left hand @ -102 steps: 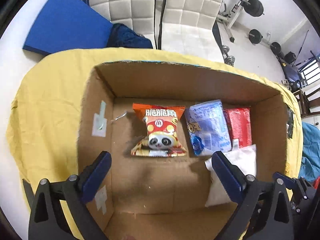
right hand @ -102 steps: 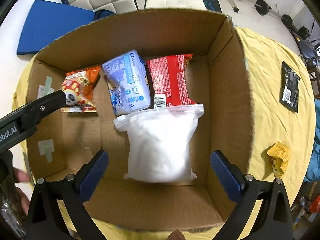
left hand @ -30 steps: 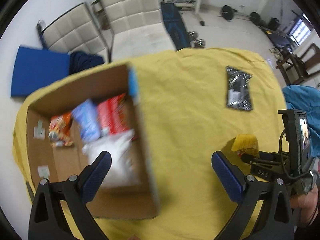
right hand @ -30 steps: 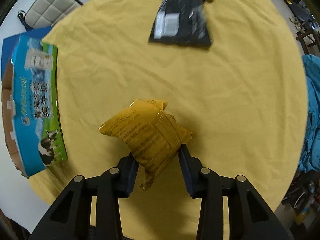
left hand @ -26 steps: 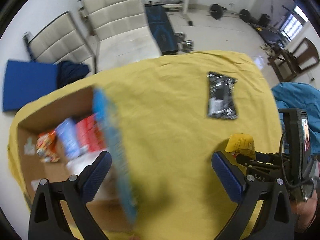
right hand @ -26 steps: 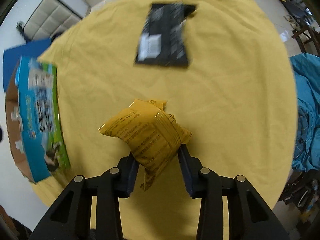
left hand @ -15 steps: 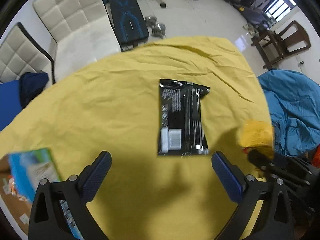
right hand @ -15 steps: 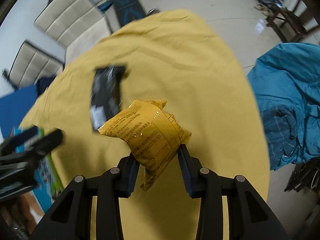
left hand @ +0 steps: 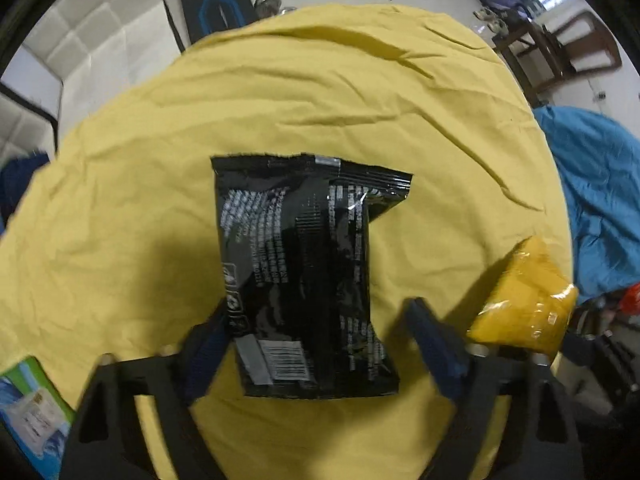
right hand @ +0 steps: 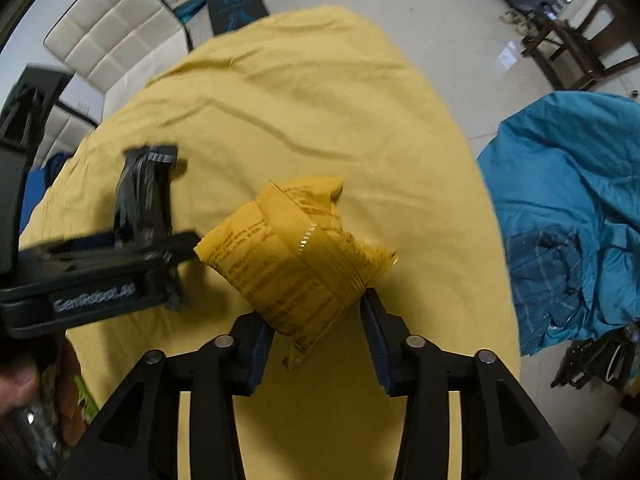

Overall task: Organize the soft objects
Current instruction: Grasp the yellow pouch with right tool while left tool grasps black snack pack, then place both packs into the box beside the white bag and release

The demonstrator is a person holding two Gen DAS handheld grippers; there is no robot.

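Left wrist view. Black packet [left hand: 304, 276]: lies flat on the yellow cloth [left hand: 160, 160] of the desk, long axis running straight away from the camera, barcode end nearest. Left gripper [left hand: 320, 344]: jaws spread wide, straddling the packet's near half, one finger on each long side; left finger [left hand: 208, 344] sits at or against the packet's edge, though motion blur leaves contact uncertain; right finger [left hand: 436, 348] stands clear of it. Nothing held. Yellow packet [left hand: 524, 312]: at right edge, raised off the cloth. Box corner [left hand: 28, 396], printed green and blue: lower left. Blue fabric [left hand: 600, 200]: off the desk, right.

Right wrist view. Right gripper [right hand: 316, 336]: jaws closed on the yellow packet [right hand: 296, 256], gripping its lower end; packet crumpled, tilted up and left, held above the cloth [right hand: 320, 100]. Left gripper [right hand: 120, 264]: enters from left, over the black packet [right hand: 144, 196], which lies on the cloth beyond it.

Judgement. Left hand is the nearer to the black packet; packet lies directly ahead between its jaws, long axis in line with the fingers, so closing would pinch across the short width.
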